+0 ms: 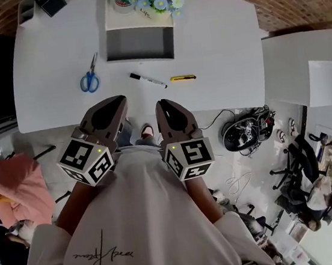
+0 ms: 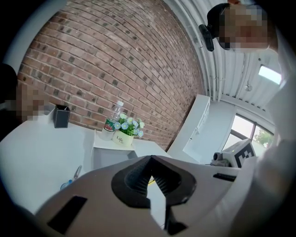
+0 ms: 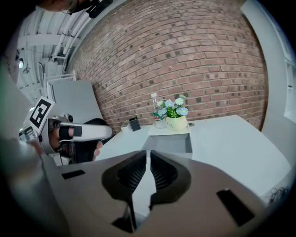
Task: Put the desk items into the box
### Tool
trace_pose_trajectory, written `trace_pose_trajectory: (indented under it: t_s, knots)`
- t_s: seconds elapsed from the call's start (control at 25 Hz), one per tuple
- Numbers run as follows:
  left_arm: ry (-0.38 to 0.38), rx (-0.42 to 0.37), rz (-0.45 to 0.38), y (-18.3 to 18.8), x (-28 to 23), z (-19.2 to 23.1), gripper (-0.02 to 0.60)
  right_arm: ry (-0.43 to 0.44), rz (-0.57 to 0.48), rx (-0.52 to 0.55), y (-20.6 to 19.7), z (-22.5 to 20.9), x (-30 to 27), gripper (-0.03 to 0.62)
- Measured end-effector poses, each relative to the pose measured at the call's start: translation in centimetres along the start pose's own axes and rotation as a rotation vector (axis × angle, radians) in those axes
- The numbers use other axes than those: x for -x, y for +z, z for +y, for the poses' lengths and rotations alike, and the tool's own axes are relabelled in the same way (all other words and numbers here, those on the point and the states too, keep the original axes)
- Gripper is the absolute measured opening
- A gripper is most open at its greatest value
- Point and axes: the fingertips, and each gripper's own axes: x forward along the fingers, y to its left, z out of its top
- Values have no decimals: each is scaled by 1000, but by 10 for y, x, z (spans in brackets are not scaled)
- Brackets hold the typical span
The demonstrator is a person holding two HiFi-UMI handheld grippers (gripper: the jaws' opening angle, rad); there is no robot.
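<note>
Scissors (image 1: 90, 78), marker (image 1: 147, 80) and yellow cutter (image 1: 182, 78), one of each, lie separately on the white bench (image 1: 227, 42) in front of the grey box (image 1: 140, 44); we judge all three light, stiff and thin, best pinched across the middle, the scissors at the pivot. Our left tongs (image 1: 115, 102) and right tongs (image 1: 163, 105), two in all, hover short of the bench's near edge, both closed on nothing
</note>
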Motion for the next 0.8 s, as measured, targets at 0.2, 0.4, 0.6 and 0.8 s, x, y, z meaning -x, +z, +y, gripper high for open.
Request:
trace_pose_trajectory:
  t_s: [0.2,0.4,0.6,0.8]
  knots:
    - [-43,-13,19,8,-7,14,5,-35,22,10,3,-4,-15,28]
    - [-70,-10,42,9,-7,30,5,-45,51,40,2,-2,-31,28]
    - [-70,-8,54,5,-9,45,4,-43,87,71,-5,-9,-45,29]
    - [-63,19,57,-1,-7,53,5,-21,125,122,-11,-15,-55,46]
